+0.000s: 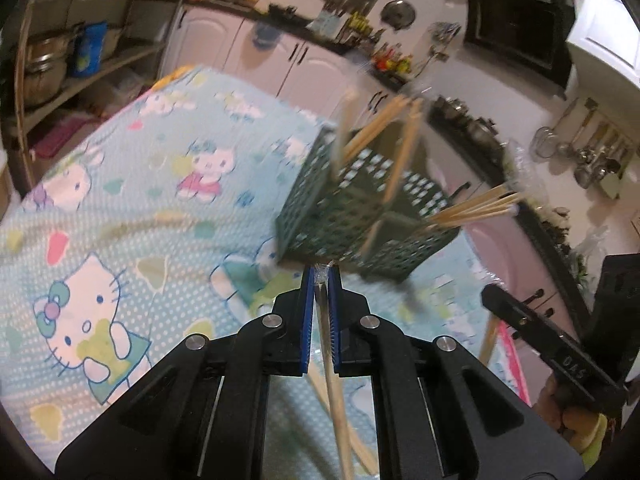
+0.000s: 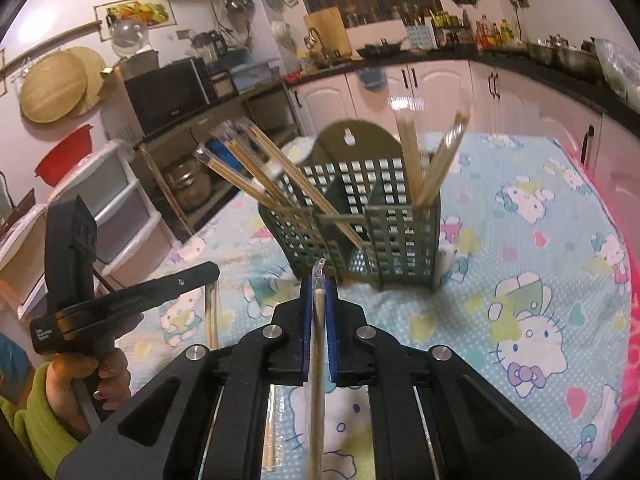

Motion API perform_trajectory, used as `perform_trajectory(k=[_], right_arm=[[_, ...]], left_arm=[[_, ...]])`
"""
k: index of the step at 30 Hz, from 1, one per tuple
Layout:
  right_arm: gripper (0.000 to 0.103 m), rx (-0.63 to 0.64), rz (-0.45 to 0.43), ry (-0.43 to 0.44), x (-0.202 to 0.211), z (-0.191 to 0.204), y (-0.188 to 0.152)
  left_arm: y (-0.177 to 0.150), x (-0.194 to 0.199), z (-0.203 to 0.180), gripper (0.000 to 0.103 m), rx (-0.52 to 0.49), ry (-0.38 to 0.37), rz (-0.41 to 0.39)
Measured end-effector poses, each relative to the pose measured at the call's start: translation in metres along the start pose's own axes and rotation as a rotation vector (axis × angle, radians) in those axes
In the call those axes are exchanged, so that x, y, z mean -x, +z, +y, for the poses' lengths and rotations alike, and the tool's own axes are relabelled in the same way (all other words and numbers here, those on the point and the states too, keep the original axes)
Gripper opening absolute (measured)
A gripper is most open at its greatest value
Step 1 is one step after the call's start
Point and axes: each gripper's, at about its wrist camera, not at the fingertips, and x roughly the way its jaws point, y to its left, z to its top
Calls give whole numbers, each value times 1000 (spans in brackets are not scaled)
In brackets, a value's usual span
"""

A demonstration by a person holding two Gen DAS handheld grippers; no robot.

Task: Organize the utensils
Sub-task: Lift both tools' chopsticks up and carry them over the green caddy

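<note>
Kitchen table under a cartoon-cat cloth [image 2: 520, 208]: both the left gripper [image 1: 321, 276] and right gripper [image 2: 319, 280] are clenched on wrapped chopsticks [image 2: 316, 344], facing the green holder [image 2: 352, 216].

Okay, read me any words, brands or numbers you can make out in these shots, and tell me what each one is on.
"DAS": on the black body of the right gripper, seen upside down in the left wrist view.
Small white print on the left gripper: too blurred to read.
Bottles on the counter: labels too small to read.
</note>
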Motion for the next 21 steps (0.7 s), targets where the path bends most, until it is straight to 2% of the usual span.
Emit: perform_trajectory(k=[21], right_arm=[[6,26,-234,17,70,9,28]], left_arm=[[45,42,-76,2,-156,-118,-136]])
